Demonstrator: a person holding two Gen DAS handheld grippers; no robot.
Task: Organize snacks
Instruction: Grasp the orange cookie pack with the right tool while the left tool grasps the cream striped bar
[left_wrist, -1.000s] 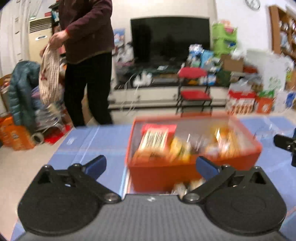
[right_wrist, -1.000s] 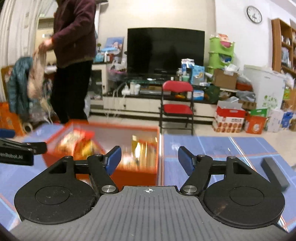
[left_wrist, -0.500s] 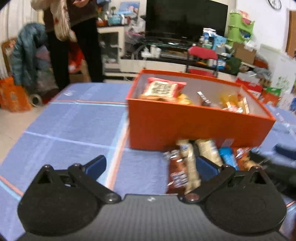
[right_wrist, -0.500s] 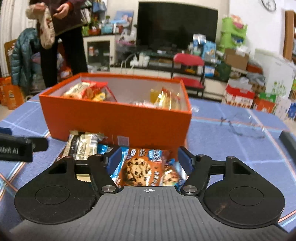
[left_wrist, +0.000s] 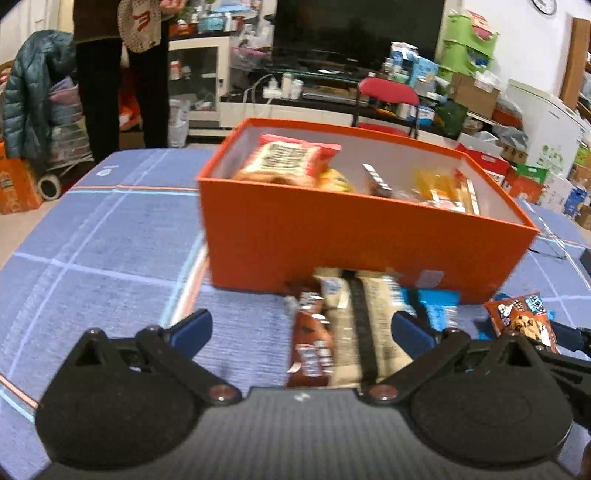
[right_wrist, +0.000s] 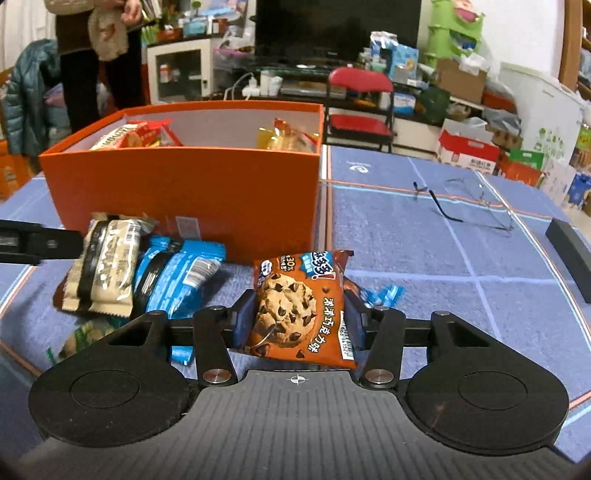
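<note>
An orange box (left_wrist: 354, 243) (right_wrist: 184, 192) on the blue tablecloth holds several snack packs. In front of it lie loose packs: cream bars (left_wrist: 354, 325) (right_wrist: 107, 258), a brown pack (left_wrist: 308, 343) and blue packs (right_wrist: 177, 277). My right gripper (right_wrist: 297, 317) is shut on a brown chocolate-chip cookie pack (right_wrist: 301, 306), also seen in the left wrist view (left_wrist: 524, 321). My left gripper (left_wrist: 299, 332) is open and empty, just above the loose packs.
Eyeglasses (right_wrist: 469, 199) and a black box (right_wrist: 569, 254) lie on the table to the right. A person (left_wrist: 118, 66) stands beyond the table's far left. A red chair (right_wrist: 360, 99), a TV and clutter are behind.
Both grippers dropped toward the loose packs in front of the box. My right gripper closed on the cookie pack. The left stayed open.
</note>
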